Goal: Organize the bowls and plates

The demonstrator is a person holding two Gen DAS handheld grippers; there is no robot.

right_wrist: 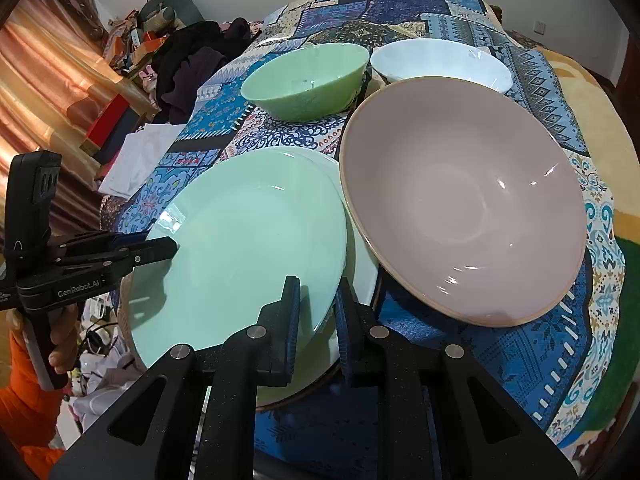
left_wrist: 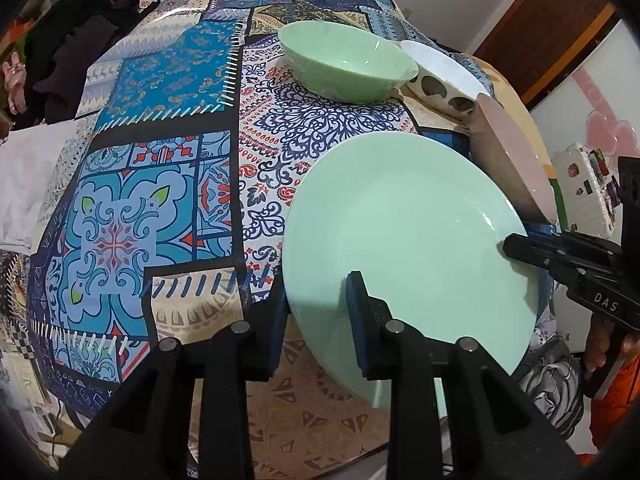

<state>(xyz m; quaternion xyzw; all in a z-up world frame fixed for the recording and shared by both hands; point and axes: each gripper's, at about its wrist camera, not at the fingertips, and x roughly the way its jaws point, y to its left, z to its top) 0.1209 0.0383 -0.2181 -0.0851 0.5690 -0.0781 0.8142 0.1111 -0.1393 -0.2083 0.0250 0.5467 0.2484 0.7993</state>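
Green plate between both closed grippers' pads.

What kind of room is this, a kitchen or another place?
Probably a lived-in home room, not clearly a kitchen: a patchwork tablecloth covers the table, dark clothes are piled behind it, and a curtain hangs at the side.

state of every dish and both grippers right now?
green plate: tilted, gripped at two edges, over a white plate
white plate: flat on the cloth, mostly covered
pink bowl: upright, tilted, leaning on the plates' edge
green bowl: upright, empty
white bowl: upright, empty
left gripper: fingers on the green plate's rim
right gripper: shut on the green plate's rim
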